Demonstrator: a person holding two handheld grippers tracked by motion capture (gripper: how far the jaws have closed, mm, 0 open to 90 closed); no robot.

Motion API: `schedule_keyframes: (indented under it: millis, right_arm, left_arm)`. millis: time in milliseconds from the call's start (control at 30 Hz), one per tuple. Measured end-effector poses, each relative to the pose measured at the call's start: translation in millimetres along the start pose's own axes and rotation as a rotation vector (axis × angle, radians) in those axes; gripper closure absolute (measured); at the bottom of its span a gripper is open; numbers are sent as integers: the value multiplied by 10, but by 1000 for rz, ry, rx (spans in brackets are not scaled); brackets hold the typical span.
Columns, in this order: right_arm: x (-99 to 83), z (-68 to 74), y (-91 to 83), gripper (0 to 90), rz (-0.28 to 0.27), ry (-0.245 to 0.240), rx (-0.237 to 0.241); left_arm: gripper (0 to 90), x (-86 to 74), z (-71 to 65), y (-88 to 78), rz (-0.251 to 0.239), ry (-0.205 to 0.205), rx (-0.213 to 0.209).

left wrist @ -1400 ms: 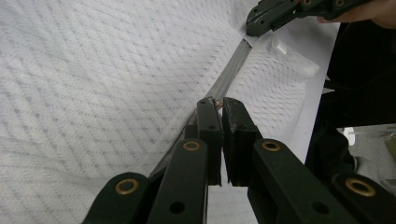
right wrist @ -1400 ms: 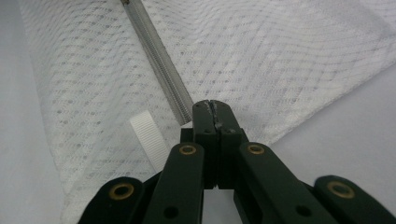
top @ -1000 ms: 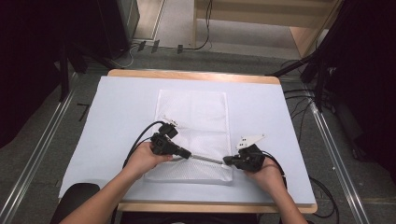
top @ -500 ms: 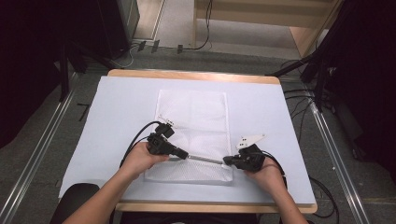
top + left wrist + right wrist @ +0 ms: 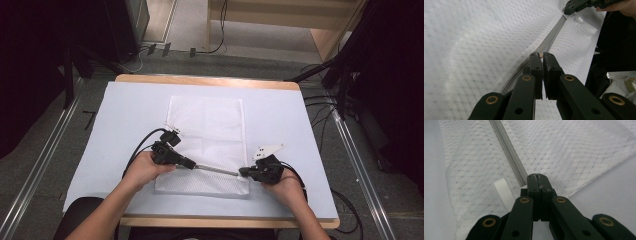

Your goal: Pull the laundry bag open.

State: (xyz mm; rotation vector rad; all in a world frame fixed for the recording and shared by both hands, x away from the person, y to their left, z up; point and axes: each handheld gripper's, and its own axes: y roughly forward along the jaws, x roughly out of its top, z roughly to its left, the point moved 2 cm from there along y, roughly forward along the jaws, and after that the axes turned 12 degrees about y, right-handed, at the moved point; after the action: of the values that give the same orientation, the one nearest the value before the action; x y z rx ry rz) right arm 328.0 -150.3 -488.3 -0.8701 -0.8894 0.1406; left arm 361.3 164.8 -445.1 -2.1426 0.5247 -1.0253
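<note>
A white mesh bag [image 5: 207, 125] lies flat on the table, with its grey zipper [image 5: 217, 170] running across the near end. In the high view my left gripper [image 5: 191, 164] sits at the zipper's left part. In the left gripper view its jaws are pinched on a small brass zipper pull [image 5: 540, 56] on the zipper [image 5: 551, 37]. My right gripper [image 5: 243, 172] is at the zipper's right end. In the right gripper view my right gripper [image 5: 538, 177] is shut on the bag's edge where the zipper [image 5: 509, 151] ends. A white ribbed tab [image 5: 504, 191] lies beside it.
The table [image 5: 125, 105] has a pale sheet over it and a wooden rim at the far and near edges. Cables trail from both grippers over the near part. Metal rails [image 5: 45, 165] run along the floor on both sides.
My left gripper has slid a little to the left along the zipper, so a longer stretch of zipper shows between the two grippers. The right gripper has stayed in place.
</note>
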Motion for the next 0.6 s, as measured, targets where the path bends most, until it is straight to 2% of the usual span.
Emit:
schedule_keyframes:
  millis: [167, 267, 433, 600]
  right_arm:
    - [-9, -17, -1, 900, -6, 2, 12]
    - [0, -8, 0, 900, 1, -8, 5]
    - [3, -6, 0, 900, 2, -12, 6]
    - [2, -11, 0, 900, 1, -10, 8]
  left_arm:
    - [880, -52, 16, -74, 17, -2, 19]
    - [880, -128, 45, -103, 11, -25, 16]
    - [880, -155, 35, -179, 15, -11, 31]
    - [880, -237, 98, -243, 12, -30, 42]
